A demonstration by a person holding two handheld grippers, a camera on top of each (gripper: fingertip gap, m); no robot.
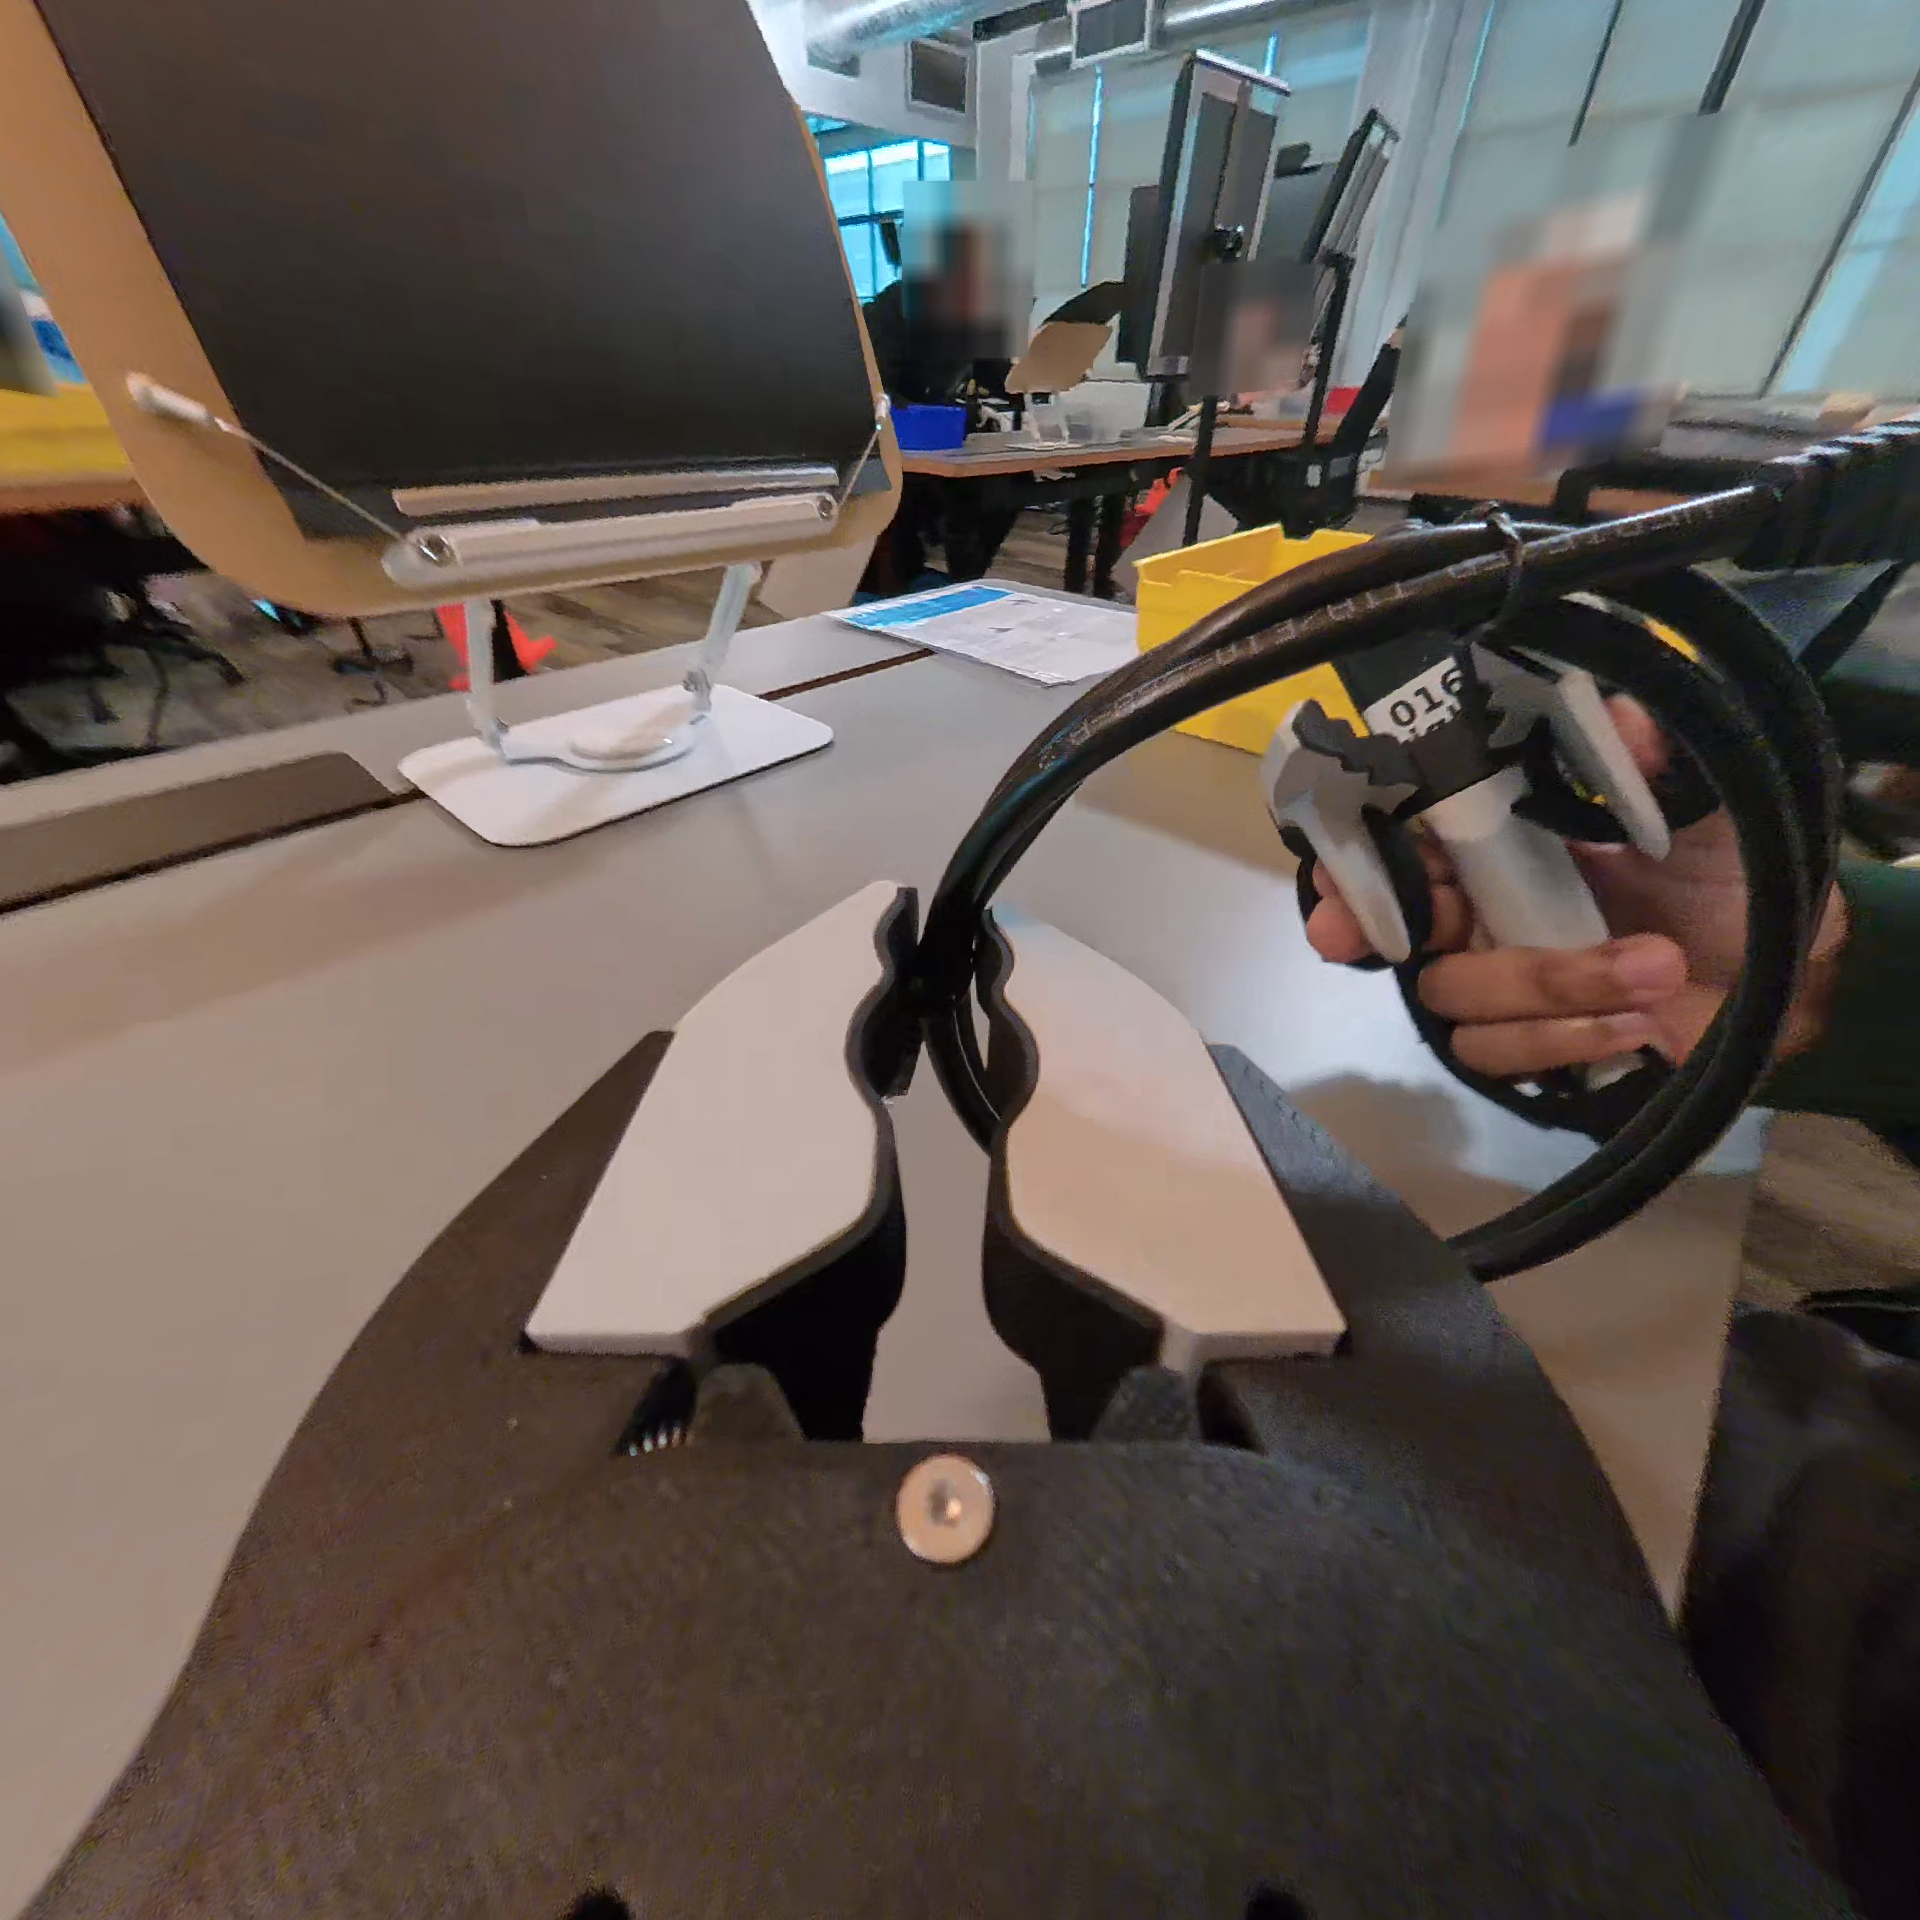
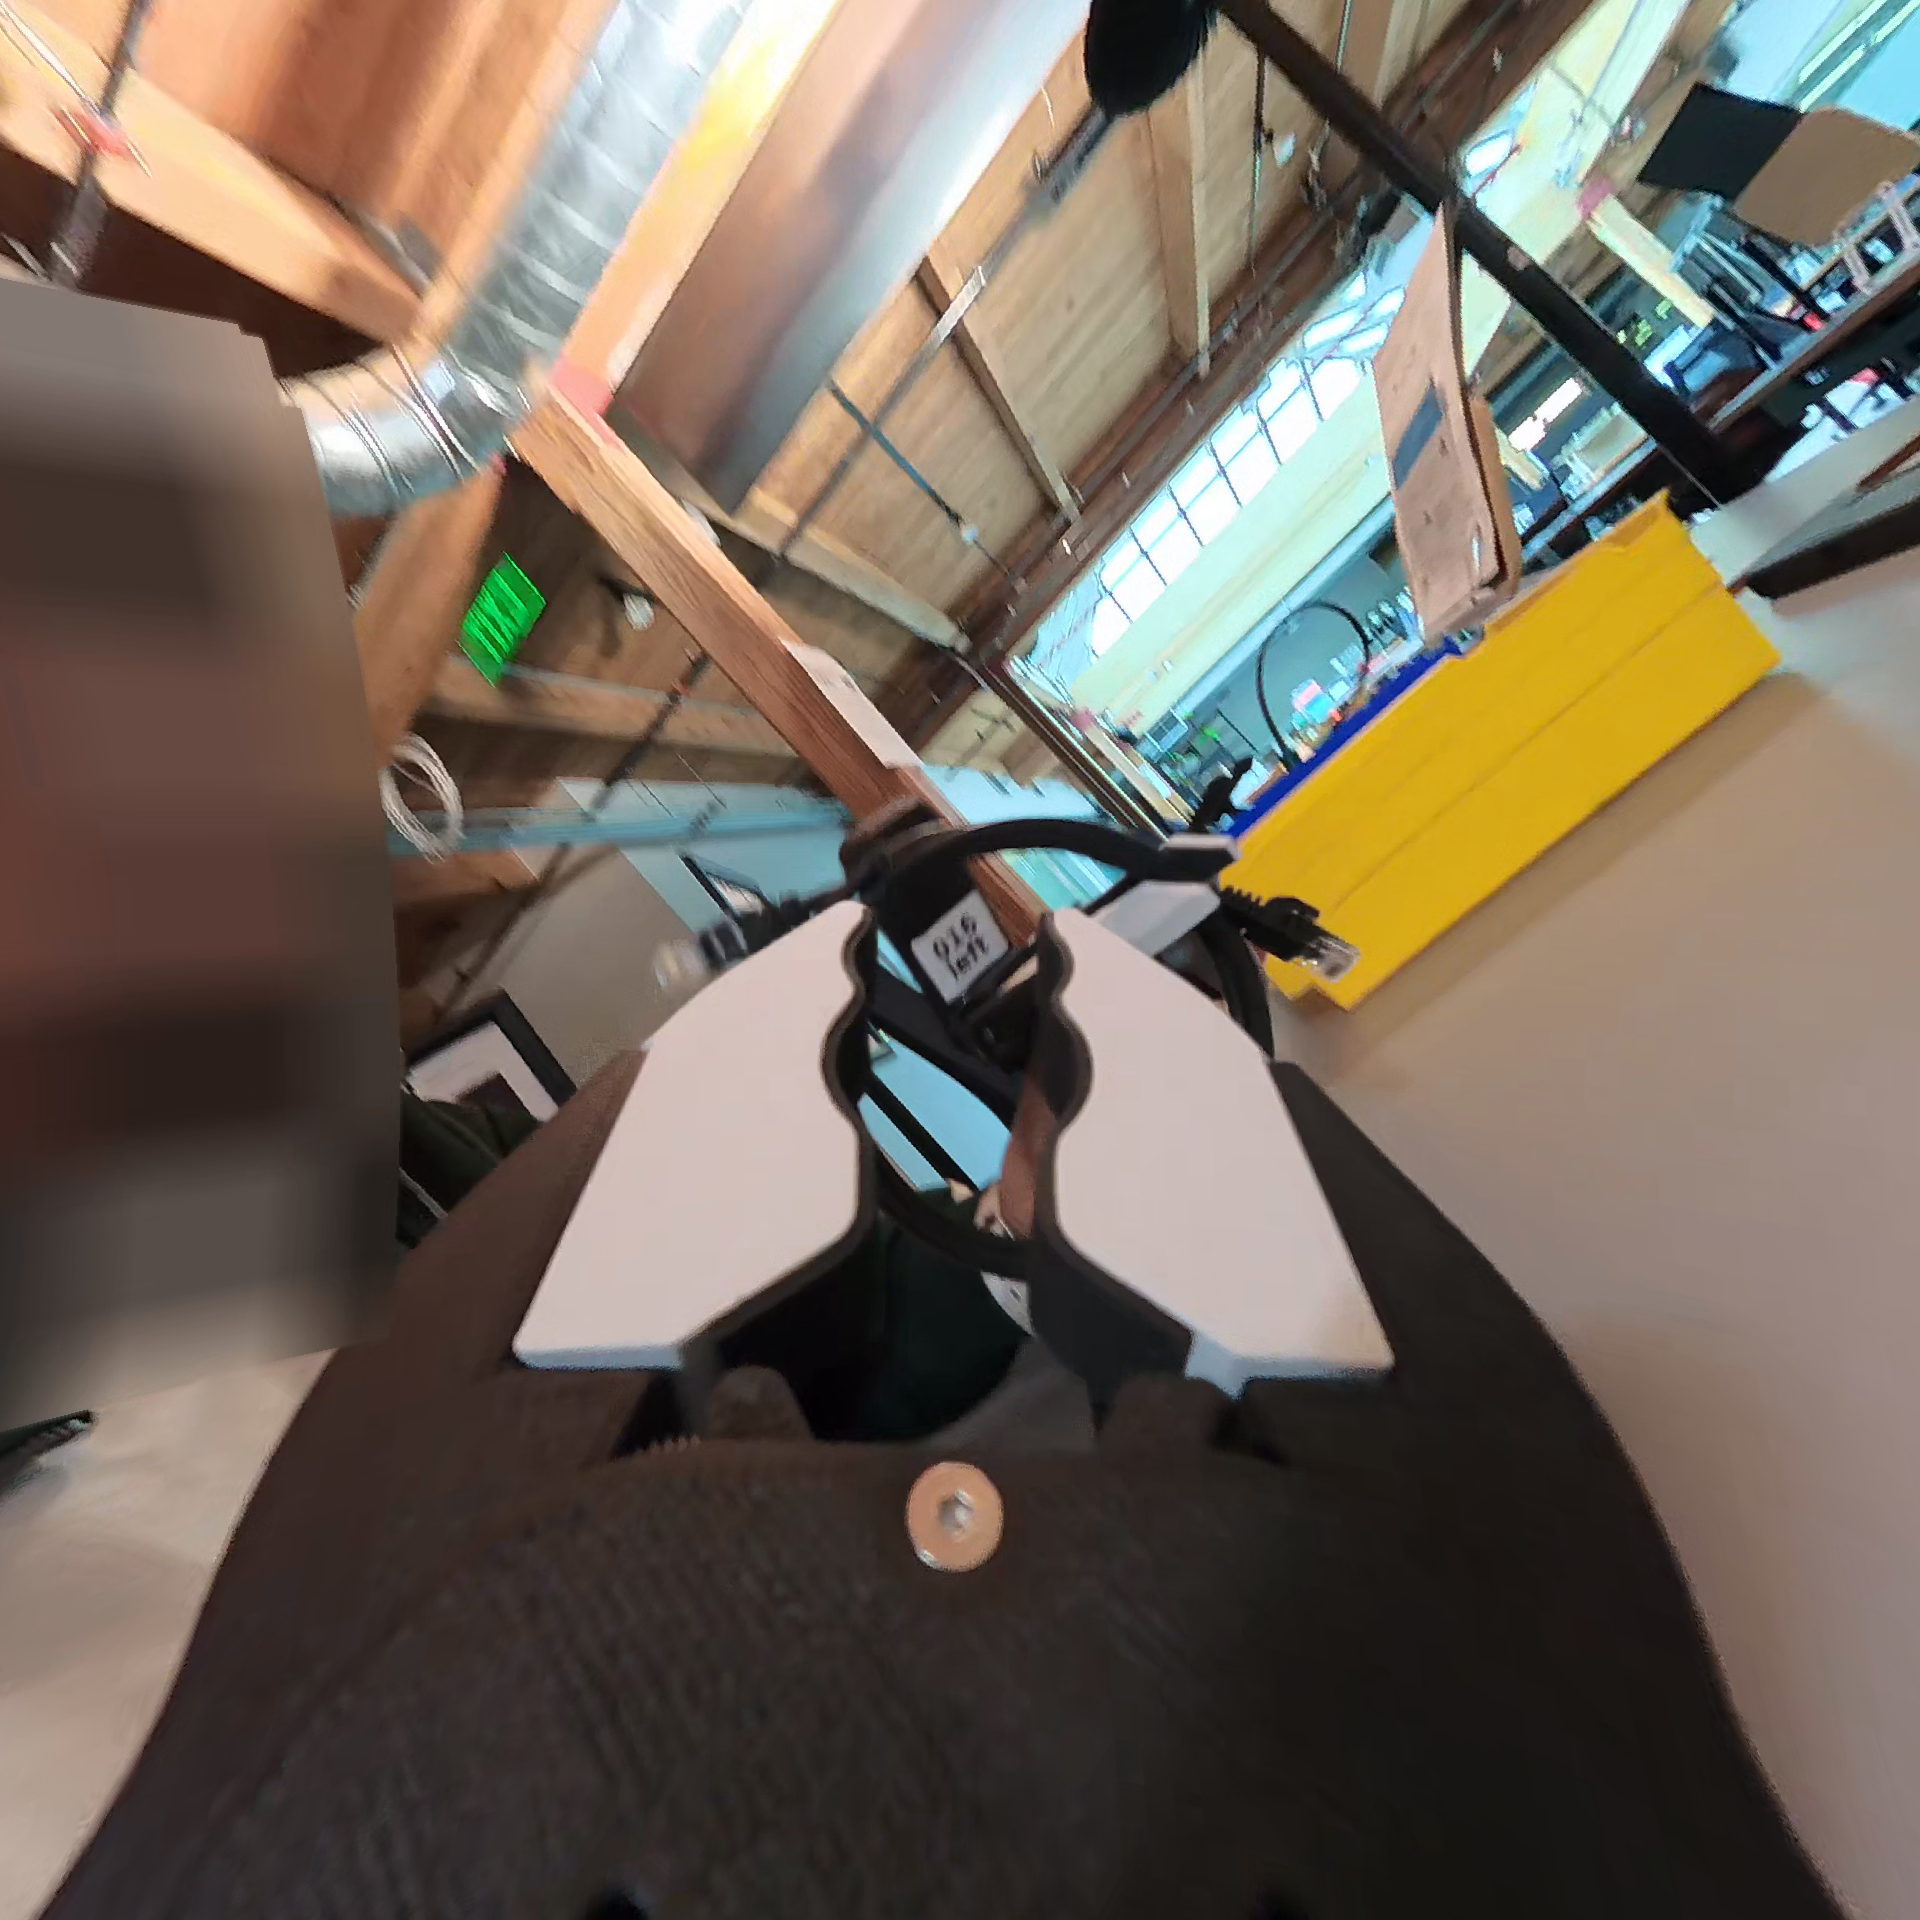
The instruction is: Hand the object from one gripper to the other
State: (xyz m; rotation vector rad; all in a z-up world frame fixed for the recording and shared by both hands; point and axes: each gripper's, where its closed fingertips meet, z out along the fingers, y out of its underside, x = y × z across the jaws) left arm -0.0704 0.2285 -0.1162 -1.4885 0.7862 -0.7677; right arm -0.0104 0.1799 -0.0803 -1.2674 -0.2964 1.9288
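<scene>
A coiled black cable [image 1: 1382, 613] bound with a tie hangs in a loop above the grey table [image 1: 260, 1039]. My left gripper [image 1: 943, 935] is shut on the coil's strands at its fingertips. My right gripper [image 1: 1455, 800], held by a hand, sits to the right, framed by the loop. In the right wrist view my right gripper [image 2: 956, 920] is open, its tips at the cable [image 2: 1039, 831] near the tie. The cable's plug [image 2: 1311, 937] sticks out to the right. The left gripper [image 2: 1174, 883] shows just beyond.
A yellow bin [image 1: 1216, 613] stands on the table at the right and also shows in the right wrist view [image 2: 1507, 779]. A tilted board on a white stand [image 1: 613, 758] is at the back left. A printed sheet [image 1: 997, 623] lies behind.
</scene>
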